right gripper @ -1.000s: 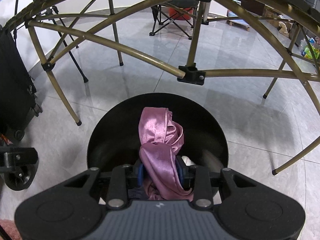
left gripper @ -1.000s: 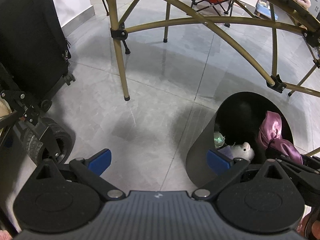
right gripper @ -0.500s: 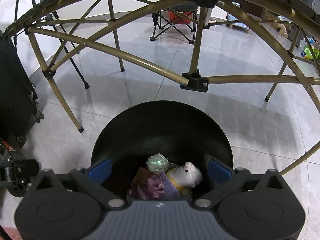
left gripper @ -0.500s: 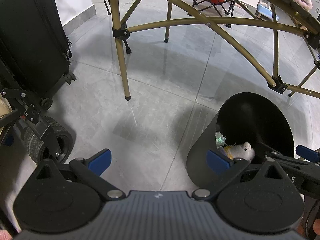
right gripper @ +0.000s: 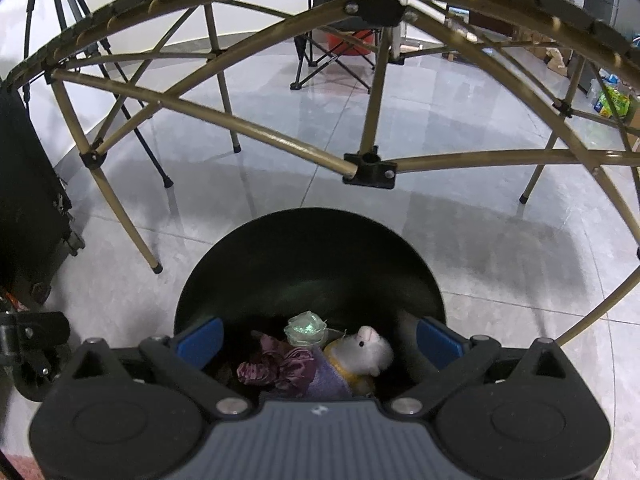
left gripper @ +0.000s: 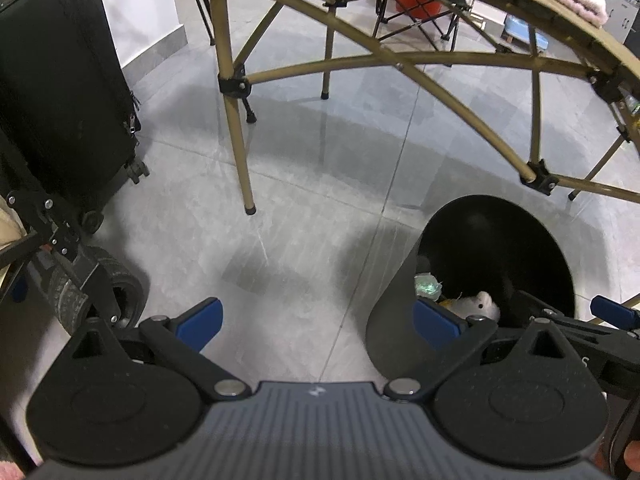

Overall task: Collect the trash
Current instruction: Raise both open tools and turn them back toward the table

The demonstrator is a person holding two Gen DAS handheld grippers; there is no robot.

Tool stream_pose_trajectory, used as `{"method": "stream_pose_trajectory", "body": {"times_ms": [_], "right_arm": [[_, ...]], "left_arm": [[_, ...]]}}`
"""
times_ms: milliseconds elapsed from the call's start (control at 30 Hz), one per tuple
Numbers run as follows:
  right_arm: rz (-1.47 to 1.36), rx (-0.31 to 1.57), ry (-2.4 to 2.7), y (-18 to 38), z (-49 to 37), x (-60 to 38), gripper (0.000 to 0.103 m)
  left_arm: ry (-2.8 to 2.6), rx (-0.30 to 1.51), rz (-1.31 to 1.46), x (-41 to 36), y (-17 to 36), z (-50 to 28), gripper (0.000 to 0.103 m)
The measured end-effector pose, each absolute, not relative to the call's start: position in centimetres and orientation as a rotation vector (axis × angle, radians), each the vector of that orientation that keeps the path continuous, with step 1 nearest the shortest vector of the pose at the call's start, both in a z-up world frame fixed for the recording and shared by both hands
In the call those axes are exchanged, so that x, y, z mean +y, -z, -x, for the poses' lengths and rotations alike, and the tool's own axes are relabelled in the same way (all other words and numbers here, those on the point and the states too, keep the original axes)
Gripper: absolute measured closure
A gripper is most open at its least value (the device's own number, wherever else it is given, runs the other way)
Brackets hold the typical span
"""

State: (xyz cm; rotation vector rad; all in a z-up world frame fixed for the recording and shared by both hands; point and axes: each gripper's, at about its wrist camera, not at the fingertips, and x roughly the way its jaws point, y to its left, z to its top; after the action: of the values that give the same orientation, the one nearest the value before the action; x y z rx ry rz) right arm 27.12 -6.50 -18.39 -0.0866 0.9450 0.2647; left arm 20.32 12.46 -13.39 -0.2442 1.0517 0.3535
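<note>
A black round bin (right gripper: pixel 312 248) stands on the grey tiled floor, directly below my right gripper (right gripper: pixel 318 338), which is open with nothing between its blue pads. Inside the bin lie a crumpled pink satin cloth (right gripper: pixel 280 366), a small white plush mouse (right gripper: pixel 362 354) and a clear greenish wrapper (right gripper: pixel 306 326). In the left wrist view the same bin (left gripper: pixel 400 320) sits at the lower right with the plush mouse (left gripper: pixel 482 304) showing inside. My left gripper (left gripper: pixel 318 320) hangs open over bare floor, left of the bin.
A gold folding table frame (left gripper: pixel 236 128) arches over the area, one leg close to the left of the bin. A black suitcase (left gripper: pixel 60 92) and a cart wheel (left gripper: pixel 100 292) stand at the left. A folding chair (right gripper: pixel 332 56) stands further back.
My right gripper opened and let go of the pink satin cloth, which dropped into the bin. The left gripper stayed where it was.
</note>
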Motion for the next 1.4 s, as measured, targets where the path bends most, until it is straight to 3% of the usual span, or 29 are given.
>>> {"method": "stream_pose_trajectory", "body": {"times_ms": [367, 900, 1400], "right_arm": [[0.059, 0.803, -0.256, 14.7, -25.0, -9.5, 0.0], [-0.031, 0.482, -0.301, 5.7, -23.4, -15.7, 0.0], [-0.016, 0.403, -0.28, 0.1, -28.8, -18.1, 0.0]], "left_arm": [[-0.314, 0.944, 0.237, 11.0, 11.0, -18.9, 0.0], [-0.296, 0.715, 0.178, 8.3, 2.9, -19.7, 0.0], [-0.241, 0.639, 0.167, 6.3, -3.1, -24.6, 0.0]]}}
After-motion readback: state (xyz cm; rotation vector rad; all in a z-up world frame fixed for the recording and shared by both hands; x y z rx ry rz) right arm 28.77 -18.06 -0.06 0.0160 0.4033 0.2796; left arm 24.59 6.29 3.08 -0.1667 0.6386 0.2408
